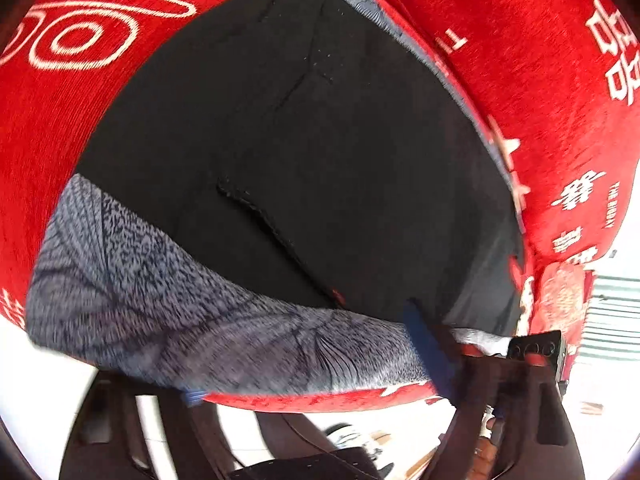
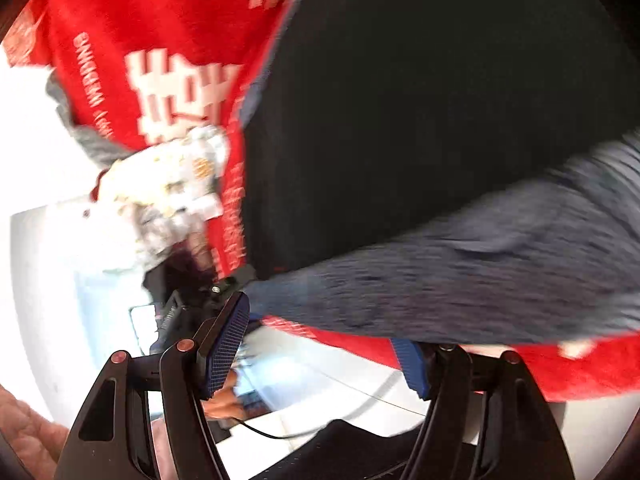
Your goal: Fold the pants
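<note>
Black pants (image 1: pixel 312 152) lie flat on a red cloth with white characters (image 1: pixel 532 64); their grey lined waistband (image 1: pixel 168 304) is nearest me. They also show in the right wrist view (image 2: pixel 420 112), with the grey band (image 2: pixel 460 280). My left gripper (image 1: pixel 316 368) is open, its blue-padded fingers (image 1: pixel 430 356) spread along the waistband's near edge. My right gripper (image 2: pixel 320 344) is open, its blue pads (image 2: pixel 224 348) apart just below the waistband, holding nothing. Both views are blurred.
The red cloth's near edge (image 2: pixel 560 372) drops to a bright white floor (image 2: pixel 60 280). A pale patterned bundle (image 2: pixel 172 196) lies at the cloth's edge, left of the pants. A black cable (image 2: pixel 360 404) runs below.
</note>
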`<act>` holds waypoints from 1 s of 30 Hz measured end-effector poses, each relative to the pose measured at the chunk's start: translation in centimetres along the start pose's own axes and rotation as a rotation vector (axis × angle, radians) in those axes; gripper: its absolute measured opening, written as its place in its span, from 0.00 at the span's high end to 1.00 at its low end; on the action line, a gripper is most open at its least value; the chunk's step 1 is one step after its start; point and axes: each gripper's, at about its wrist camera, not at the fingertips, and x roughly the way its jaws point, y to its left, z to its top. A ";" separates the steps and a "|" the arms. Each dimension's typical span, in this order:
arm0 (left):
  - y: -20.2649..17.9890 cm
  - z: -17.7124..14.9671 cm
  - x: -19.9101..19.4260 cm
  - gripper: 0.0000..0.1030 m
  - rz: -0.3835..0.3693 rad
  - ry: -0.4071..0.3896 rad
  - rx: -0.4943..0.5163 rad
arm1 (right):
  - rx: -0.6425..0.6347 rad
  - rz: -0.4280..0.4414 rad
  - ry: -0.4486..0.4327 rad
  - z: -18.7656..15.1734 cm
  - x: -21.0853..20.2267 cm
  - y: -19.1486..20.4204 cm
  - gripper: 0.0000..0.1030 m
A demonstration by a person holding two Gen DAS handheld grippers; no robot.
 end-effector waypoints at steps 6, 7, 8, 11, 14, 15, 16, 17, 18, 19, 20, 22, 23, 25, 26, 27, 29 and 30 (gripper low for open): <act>0.9 1.1 -0.8 0.81 0.021 0.025 0.004 | 0.228 0.068 -0.152 -0.2 -3.4 -4.5 0.68; 0.6 1.2 -1.4 0.81 0.019 0.022 0.011 | 0.274 0.082 -0.187 -0.2 -3.9 -4.8 0.94; 0.1 1.4 -2.2 0.81 0.015 0.014 0.022 | 0.296 0.077 -0.210 0.0 -4.4 -4.8 0.94; -1.4 2.1 -4.6 0.81 0.008 -0.009 0.067 | 0.172 -0.014 -0.219 1.2 -6.0 -1.3 0.94; -3.8 4.0 -6.8 0.81 -0.025 -0.051 0.111 | -0.004 -0.091 -0.214 3.9 -8.0 3.9 0.94; -4.9 5.2 -7.7 0.81 -0.047 -0.079 0.127 | -0.056 -0.108 -0.214 5.1 -8.6 5.5 0.94; -5.5 6.1 -8.2 0.81 -0.059 -0.100 0.135 | -0.120 -0.131 -0.212 6.5 -9.0 7.3 0.94; -6.1 7.1 -8.7 0.81 -0.068 -0.123 0.140 | -0.183 -0.156 -0.203 8.1 -9.3 8.9 0.93; -6.5 8.2 -9.0 0.81 -0.076 -0.140 0.139 | -0.220 -0.163 -0.193 9.7 -9.4 10.2 0.93; -7.0 9.6 -9.1 0.81 -0.084 -0.163 0.132 | -0.242 -0.155 -0.188 11.5 -9.4 11.2 0.93; -7.6 11.0 -8.9 0.80 -0.088 -0.183 0.123 | -0.260 -0.148 -0.179 13.6 -9.4 12.0 0.93; -8.6 13.7 -7.9 0.80 -0.057 -0.207 0.112 | -0.306 -0.187 -0.147 17.9 -8.2 13.3 0.93; -8.8 15.2 -7.2 0.79 -0.034 -0.211 0.107 | -0.327 -0.209 -0.130 19.6 -7.2 13.5 0.92; -8.9 17.6 -5.2 0.79 -0.002 -0.207 0.100 | -0.351 -0.256 -0.100 22.6 -4.6 13.5 0.90; -9.0 18.7 -4.0 0.79 0.021 -0.203 0.096 | -0.358 -0.284 -0.084 24.3 -2.7 13.3 0.89; -8.8 20.0 -2.6 0.79 0.054 -0.197 0.092 | -0.356 -0.304 -0.068 25.8 -1.5 12.8 0.89; -9.0 21.5 -0.6 0.78 0.085 -0.174 0.076 | -0.333 -0.333 -0.052 27.9 0.3 11.4 0.88; -8.7 22.3 0.4 0.78 0.103 -0.148 0.054 | -0.310 -0.347 -0.042 28.8 1.1 10.5 0.88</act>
